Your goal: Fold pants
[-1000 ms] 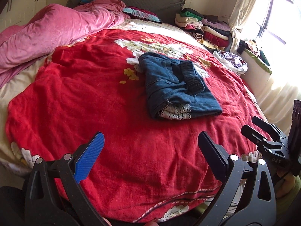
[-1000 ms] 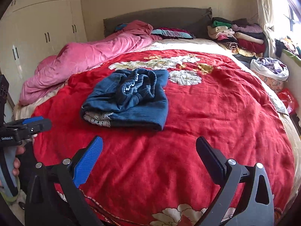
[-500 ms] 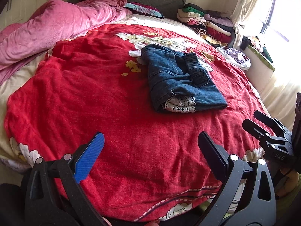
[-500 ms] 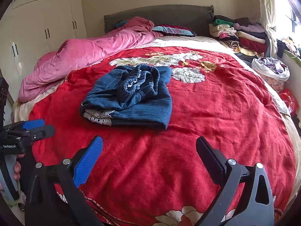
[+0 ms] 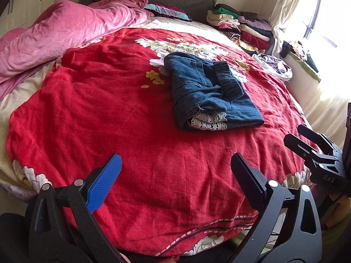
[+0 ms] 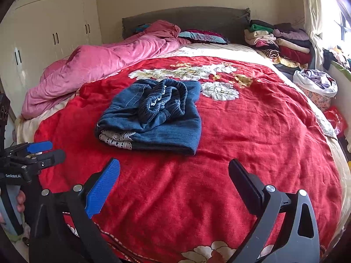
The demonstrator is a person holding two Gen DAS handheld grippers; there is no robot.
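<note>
Denim sits in a compact bundle on the red blanket (image 5: 109, 114) of the bed: the pants (image 5: 208, 94) are folded over themselves, with the elastic waistband (image 5: 228, 81) lying on top and a lace hem (image 5: 208, 121) peeking out of the near edge. In the left wrist view they lie at about one o'clock from our left claw (image 5: 175, 175); in the right wrist view the pants (image 6: 153, 116) lie at about eleven o'clock from our right claw (image 6: 174, 175). We touch nothing: both claws hang over the near part of the blanket, well apart from the bundle, each spread wide and empty.

We judge the folding to be essentially done. The legs appear doubled up under the seat part, and the bundle has a fairly square outline. What looks less tidy is the waistband (image 6: 162, 103), which in the right wrist view is bunched and rumpled rather than flat, and the lace hem (image 6: 116, 139) that sticks out at the near left corner. If anything is left, it is a light smoothing of that top layer, or perhaps moving the bundle to the stack of folded clothes (image 5: 241, 28) at the head of the bed, at about one o'clock. A pink duvet (image 5: 65, 35) lies heaped at ten o'clock, clear of the work.
</note>
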